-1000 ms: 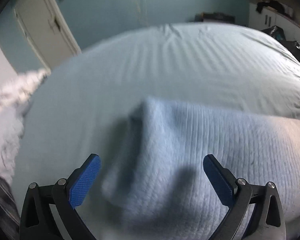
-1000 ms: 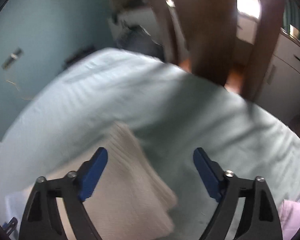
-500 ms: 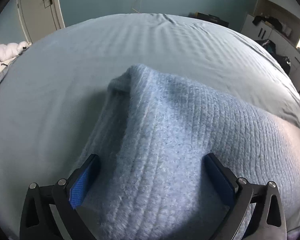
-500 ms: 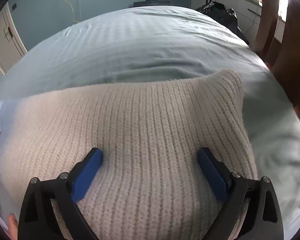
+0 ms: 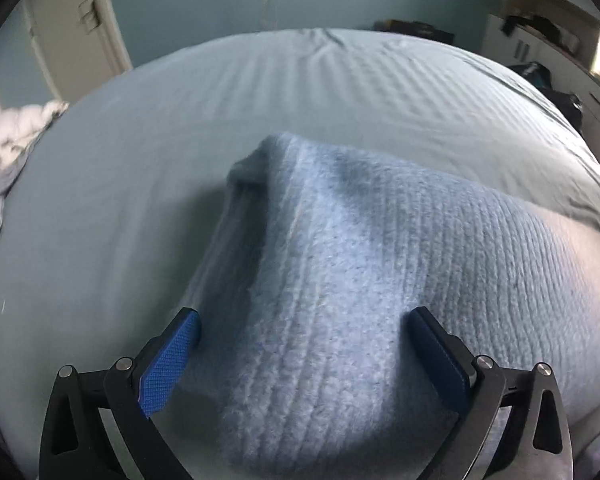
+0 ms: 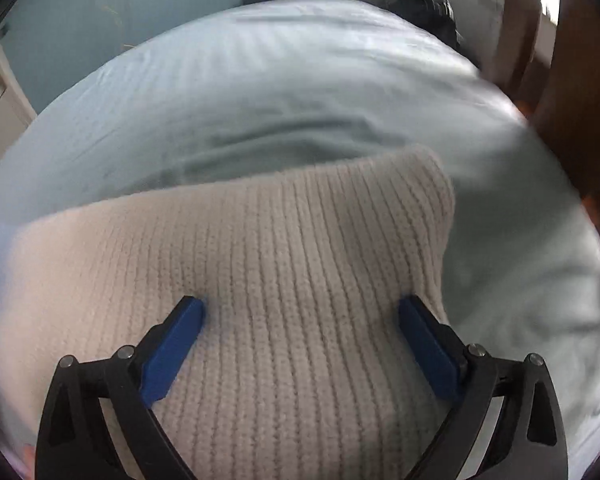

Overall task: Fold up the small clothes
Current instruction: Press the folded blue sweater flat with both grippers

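Observation:
A ribbed knit garment lies folded on the bed. Its left end shows light blue in the left wrist view (image 5: 360,280), with a folded corner at the far left edge. Its right end shows cream in the right wrist view (image 6: 268,280), with a corner at the far right. My left gripper (image 5: 304,344) is open, its jaws wide apart and low over the blue end. My right gripper (image 6: 300,336) is open, its jaws wide apart and pressed low onto the cream end. Neither holds anything.
The bed sheet (image 5: 300,92) is pale blue-green and stretches far ahead. A white crumpled blanket (image 5: 8,140) lies at the left edge. A door (image 5: 68,28) stands far left. A brown wooden post (image 6: 572,80) and dark bags (image 5: 556,92) are at the right.
Both grippers have come down and forward over the garment, from looking across the bed to low over the knit. Over the last half second they moved only slightly. Jaws stayed open.

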Action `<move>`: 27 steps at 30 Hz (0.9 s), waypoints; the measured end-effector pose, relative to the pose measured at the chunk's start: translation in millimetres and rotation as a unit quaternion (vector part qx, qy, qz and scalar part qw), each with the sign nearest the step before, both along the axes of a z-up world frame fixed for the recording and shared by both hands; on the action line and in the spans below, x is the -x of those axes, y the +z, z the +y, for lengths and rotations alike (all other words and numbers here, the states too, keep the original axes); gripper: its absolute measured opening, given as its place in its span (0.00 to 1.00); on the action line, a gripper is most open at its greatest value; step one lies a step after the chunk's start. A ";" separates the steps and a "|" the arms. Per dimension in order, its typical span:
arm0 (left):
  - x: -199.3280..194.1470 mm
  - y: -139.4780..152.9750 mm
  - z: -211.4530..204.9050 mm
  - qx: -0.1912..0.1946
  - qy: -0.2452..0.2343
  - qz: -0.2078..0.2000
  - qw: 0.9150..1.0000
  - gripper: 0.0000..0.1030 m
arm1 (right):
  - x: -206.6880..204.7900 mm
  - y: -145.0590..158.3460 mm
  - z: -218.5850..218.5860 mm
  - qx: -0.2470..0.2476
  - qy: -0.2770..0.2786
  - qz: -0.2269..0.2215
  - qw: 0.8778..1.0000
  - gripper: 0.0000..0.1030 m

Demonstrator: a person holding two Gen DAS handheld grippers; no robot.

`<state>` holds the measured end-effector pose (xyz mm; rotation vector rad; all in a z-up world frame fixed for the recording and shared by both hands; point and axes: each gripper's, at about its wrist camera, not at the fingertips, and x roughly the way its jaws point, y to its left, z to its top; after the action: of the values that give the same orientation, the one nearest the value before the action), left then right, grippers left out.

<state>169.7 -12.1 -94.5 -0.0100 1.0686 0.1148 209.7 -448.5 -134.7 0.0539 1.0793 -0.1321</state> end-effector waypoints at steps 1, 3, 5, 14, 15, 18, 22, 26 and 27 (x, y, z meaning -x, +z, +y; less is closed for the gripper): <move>4.1 5.1 -2.2 -0.014 0.003 0.001 1.000 1.00 | 0.9 4.1 5.3 0.016 -0.006 0.007 1.000 0.94; 10.2 20.2 -13.3 -0.042 0.001 -0.009 0.999 1.00 | 11.3 21.7 26.0 0.056 -0.013 -0.008 0.998 0.94; 18.6 34.0 -30.1 -0.020 -0.029 -0.028 0.999 1.00 | 22.3 36.9 44.8 0.058 0.009 -0.041 0.997 0.94; 34.9 -12.5 -113.0 -0.063 -0.115 -0.034 0.991 1.00 | 61.7 6.8 113.1 0.025 0.123 -0.021 0.992 0.95; 38.5 -13.0 -112.4 -0.064 -0.111 -0.045 0.991 1.00 | 64.1 1.8 116.8 0.042 0.131 -0.020 0.990 0.97; 40.4 0.8 -107.8 -0.062 -0.100 -0.033 0.992 1.00 | 63.8 9.7 113.4 0.027 0.117 -0.008 0.993 0.98; 50.3 18.8 -89.3 -0.064 -0.061 -0.065 0.994 1.00 | 84.8 44.6 90.6 -0.039 0.068 -0.056 0.995 0.98; 56.8 18.8 -67.0 -0.042 -0.059 -0.060 0.996 1.00 | 97.5 50.7 64.0 -0.087 0.006 -0.006 0.996 0.98; 64.1 28.4 -63.7 -0.053 -0.053 -0.068 0.995 1.00 | 102.1 54.7 52.7 -0.117 -0.006 -0.005 0.993 0.98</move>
<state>105.6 -75.8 -66.1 0.1323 0.9235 0.0728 107.6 -395.8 -80.0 0.2713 1.0808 -0.0152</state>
